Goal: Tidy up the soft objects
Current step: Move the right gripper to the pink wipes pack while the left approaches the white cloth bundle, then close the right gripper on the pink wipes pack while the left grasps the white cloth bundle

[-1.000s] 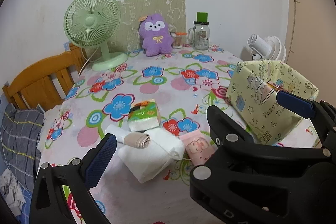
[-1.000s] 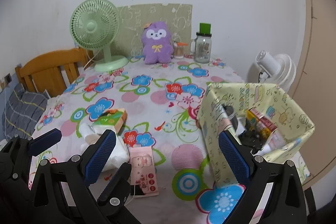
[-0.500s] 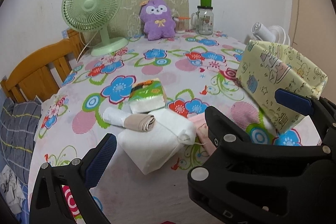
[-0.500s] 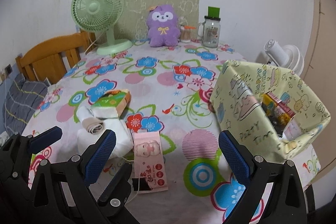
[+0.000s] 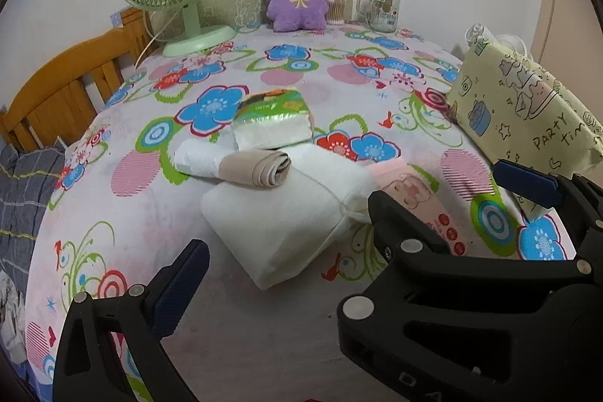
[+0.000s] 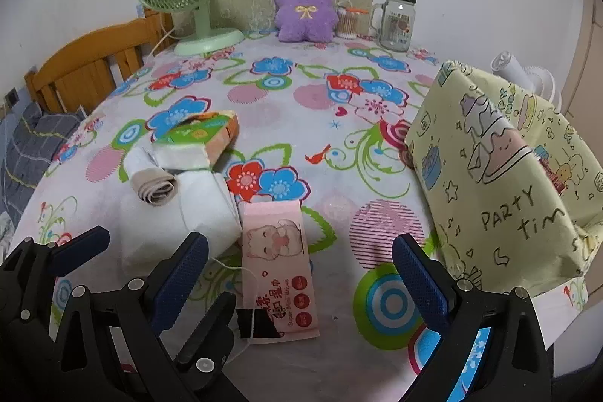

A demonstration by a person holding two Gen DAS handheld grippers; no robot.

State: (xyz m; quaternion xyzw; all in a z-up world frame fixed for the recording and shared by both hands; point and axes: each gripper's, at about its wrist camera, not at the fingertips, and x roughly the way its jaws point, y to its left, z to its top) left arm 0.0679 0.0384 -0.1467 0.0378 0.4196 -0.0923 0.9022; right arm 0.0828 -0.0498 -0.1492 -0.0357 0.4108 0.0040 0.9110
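Both tongs spread, nothing gripped: left gripper (image 5: 361, 228) sits over the white folded cloth (image 5: 286, 217). Right gripper (image 6: 301, 270) is nearer the pink wipes pack (image 6: 280, 262), which touches the cloth's right edge, long axis pointing away between the fingers.

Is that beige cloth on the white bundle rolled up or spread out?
Rolled up. The beige cloth shows spiral layers at its end and lies as a short tube across the white bundle.

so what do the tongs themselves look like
Both the left tongs and the right tongs are matte black plastic frames with silver round rivets. Each finger ends in a dark blue, finely textured pad. No cables, sleeves or readable markings show.
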